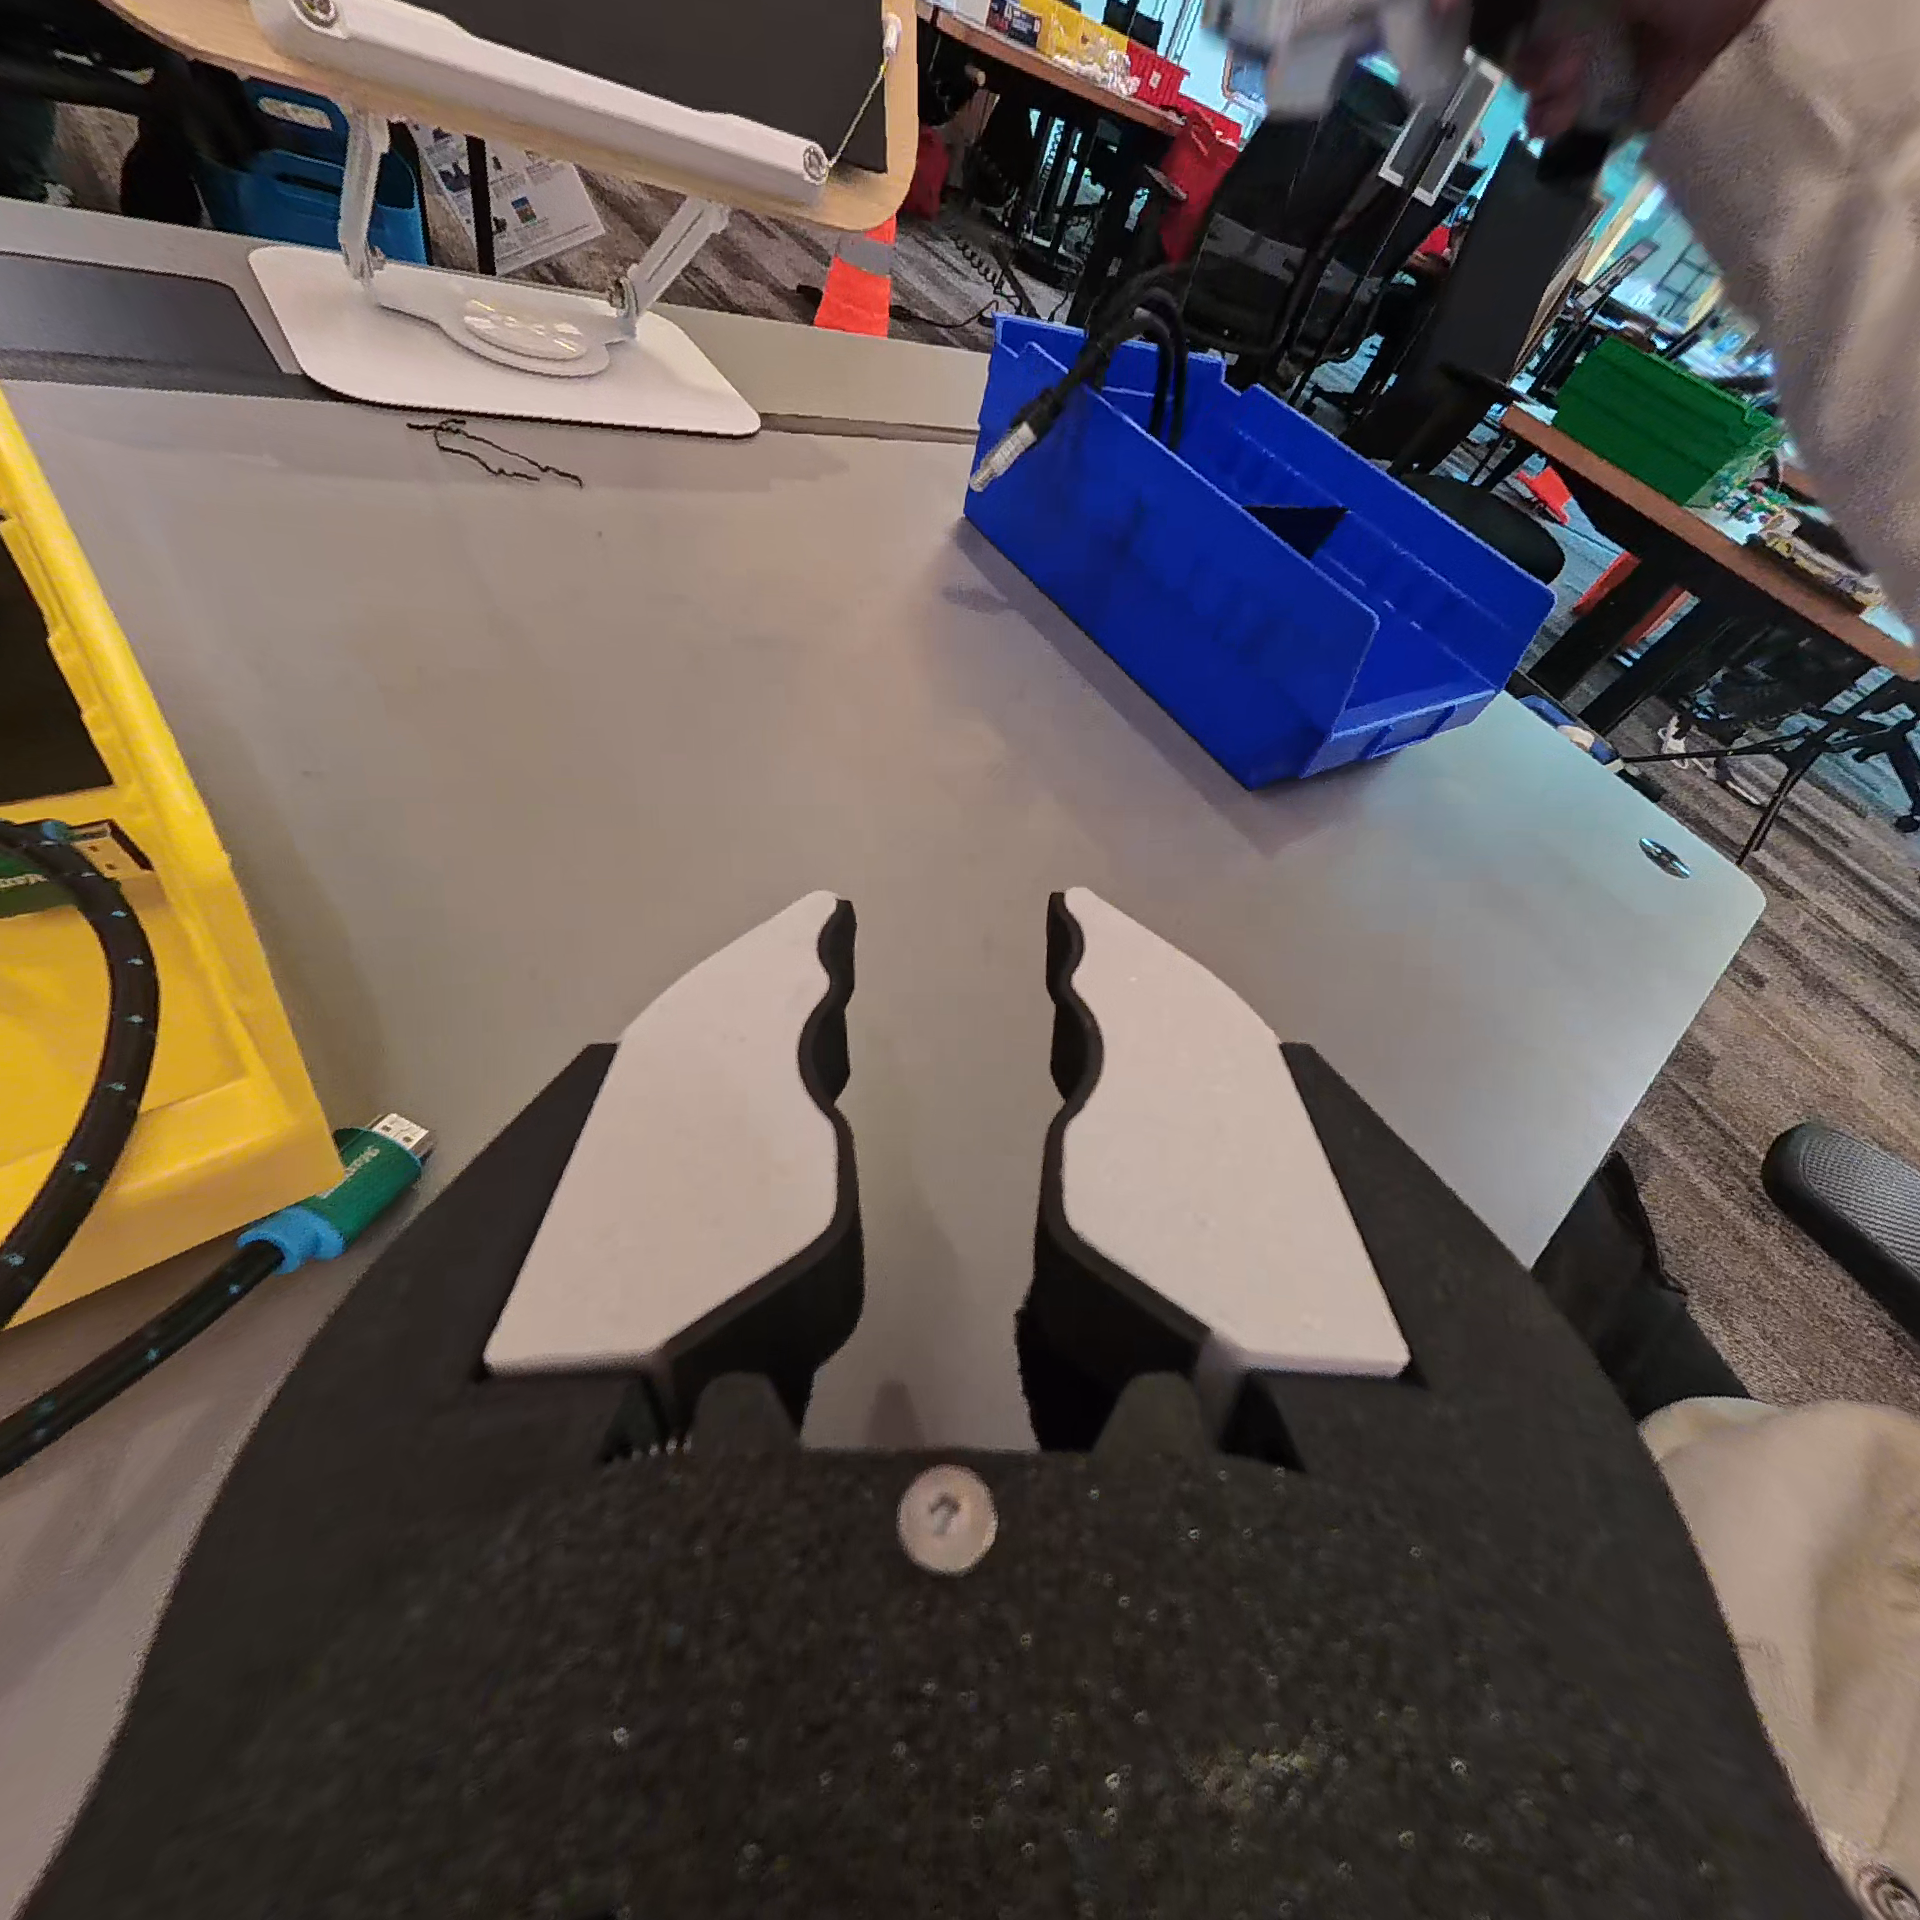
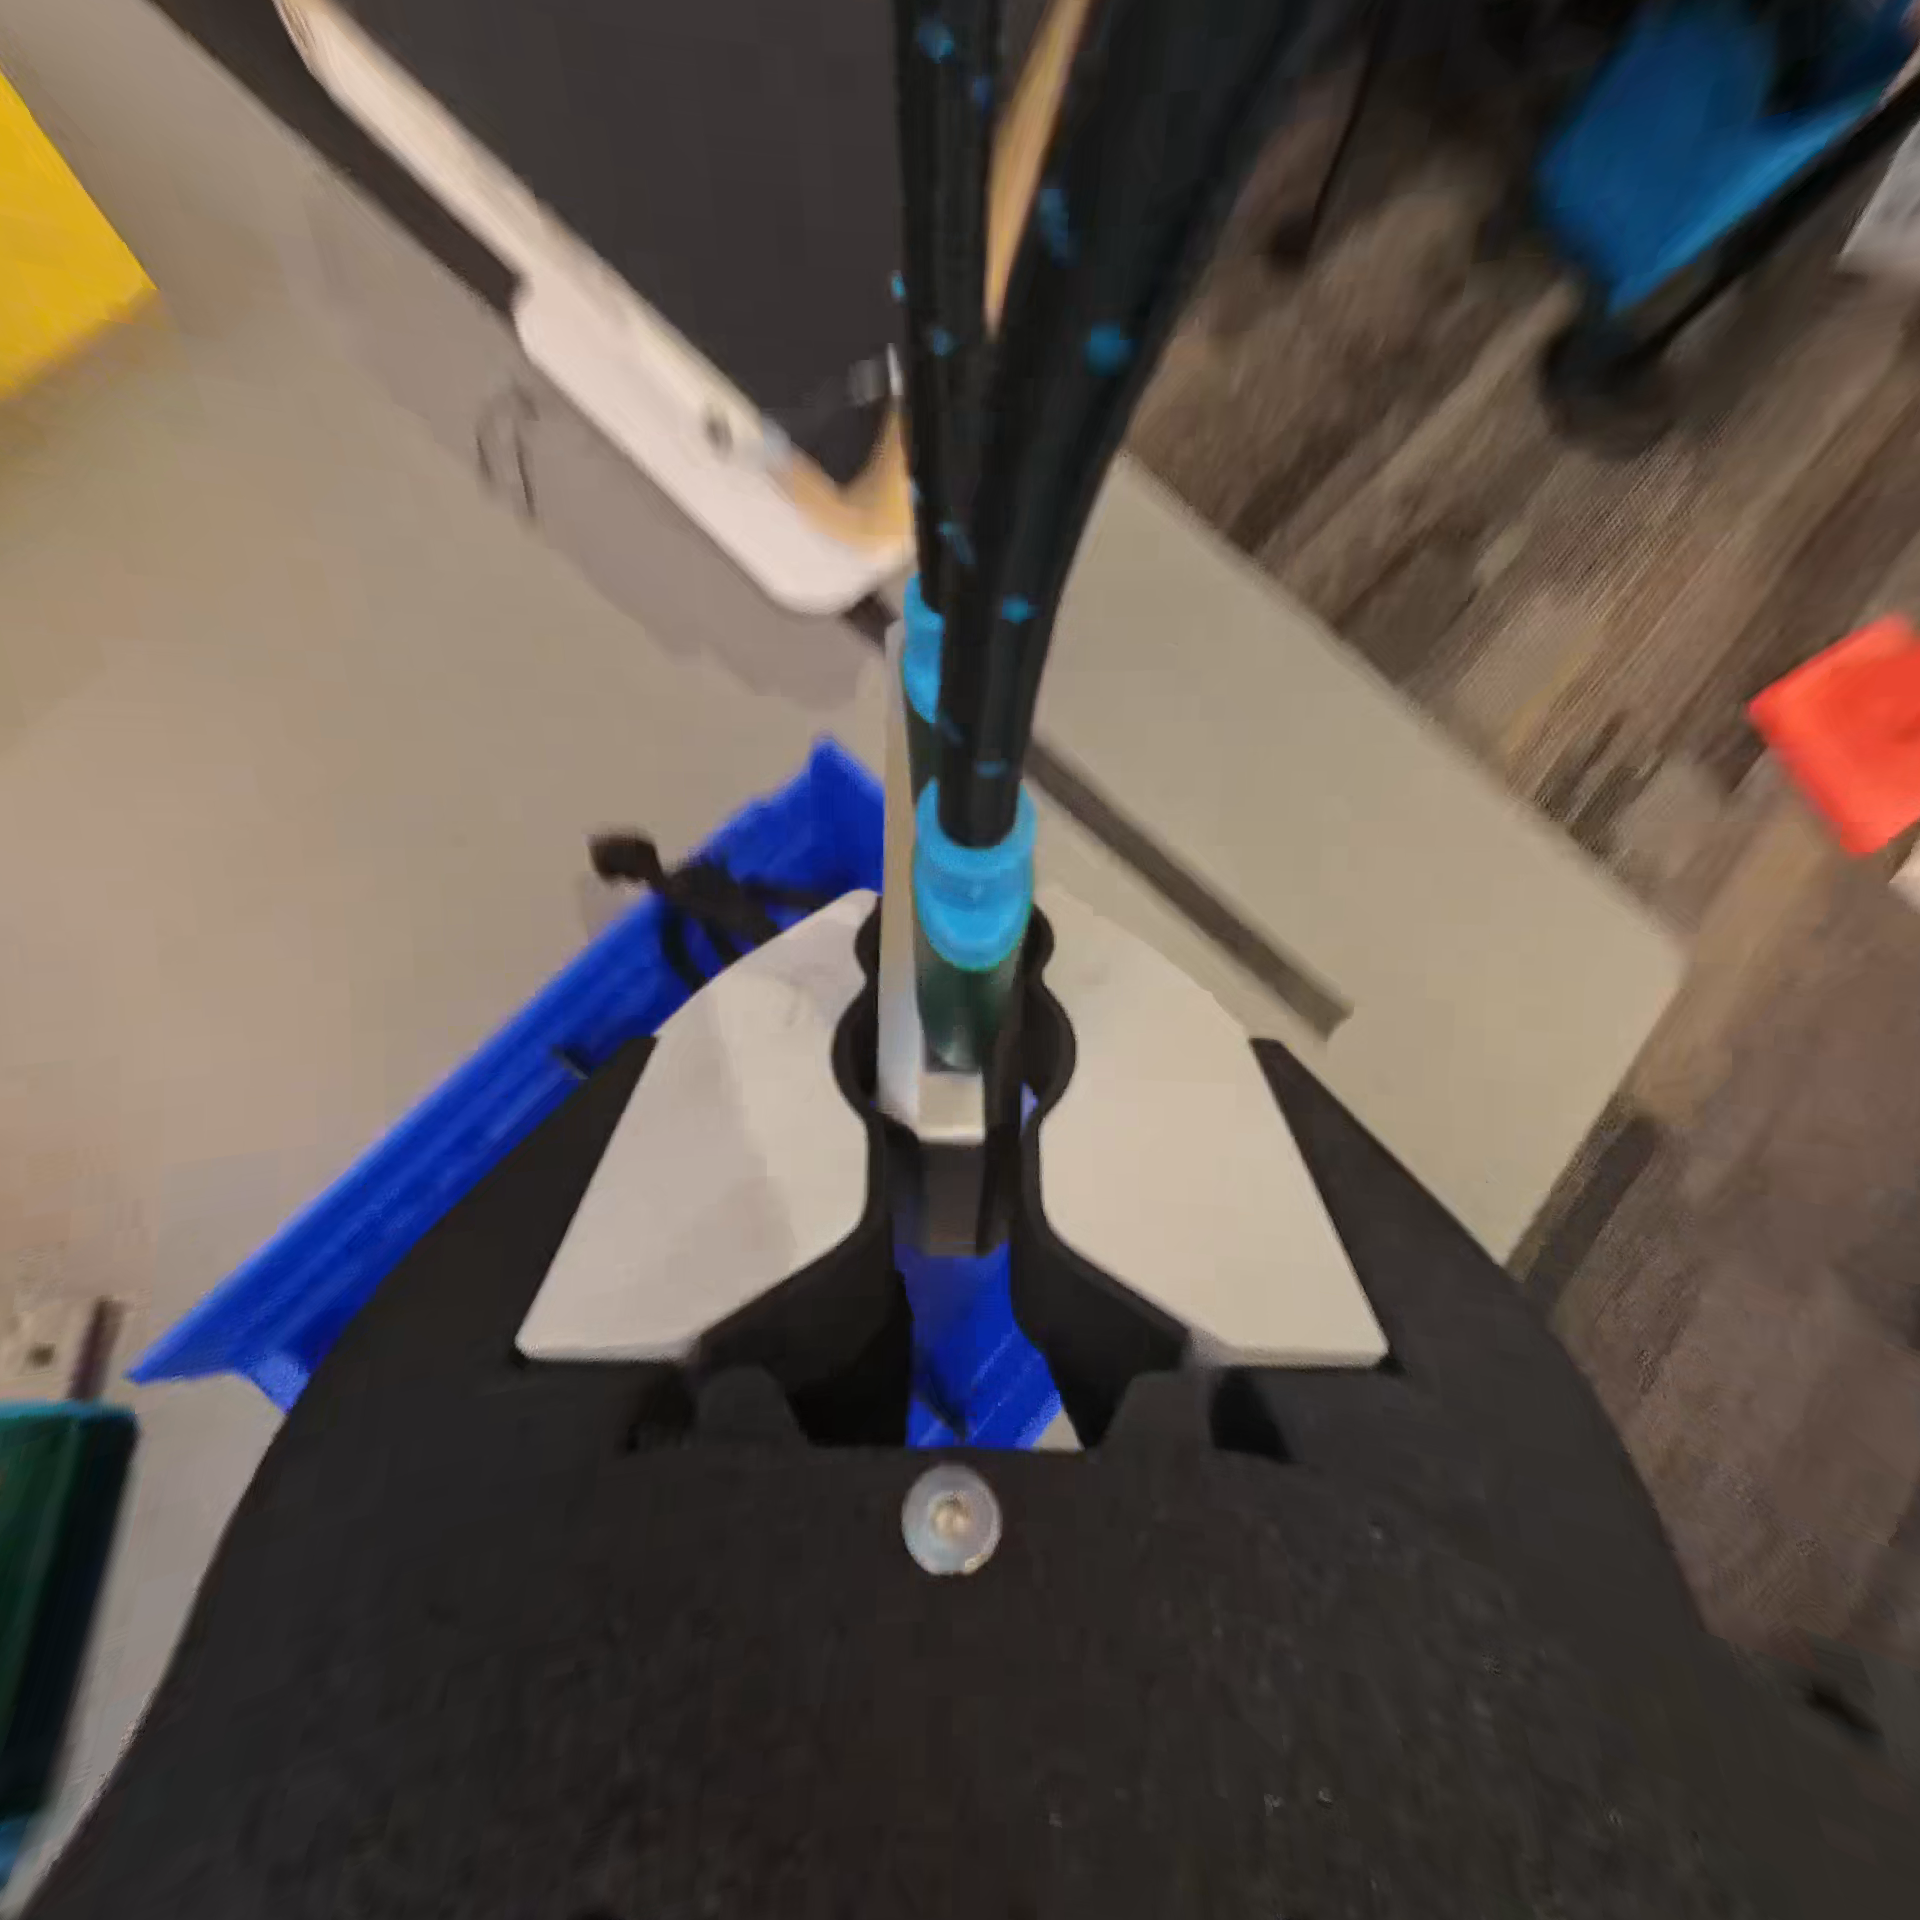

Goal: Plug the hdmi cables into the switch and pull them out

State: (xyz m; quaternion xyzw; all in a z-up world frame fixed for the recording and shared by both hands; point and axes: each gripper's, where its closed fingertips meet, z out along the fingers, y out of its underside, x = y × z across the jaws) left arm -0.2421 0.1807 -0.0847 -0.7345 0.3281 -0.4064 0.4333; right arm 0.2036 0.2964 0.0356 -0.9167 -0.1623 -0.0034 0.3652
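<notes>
Left tongs (image 1: 951,914) spread, empty; right tongs (image 2: 951,935) pinch blurred switch (image 2: 940,1127), plugged cables (image 2: 971,727) cropped.

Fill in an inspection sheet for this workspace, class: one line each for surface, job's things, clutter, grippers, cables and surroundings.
Surface: grey table, mostly bare in front of the left gripper.
Job's things: silver switch with two cables plugged in, gripped by the right gripper; loose green HDMI plug lying beside the yellow bin.
Clutter: blue bin, white stand, a black tie or wire scrap on the table.
Grippers: left gripper jaws open, holding nothing; right gripper jaws shut on the switch.
Cables: black braided cables with blue collars run from the switch; thin black cable hangs over the blue bin.
Surroundings: carpet floor, orange cone, further tables with bins.
</notes>
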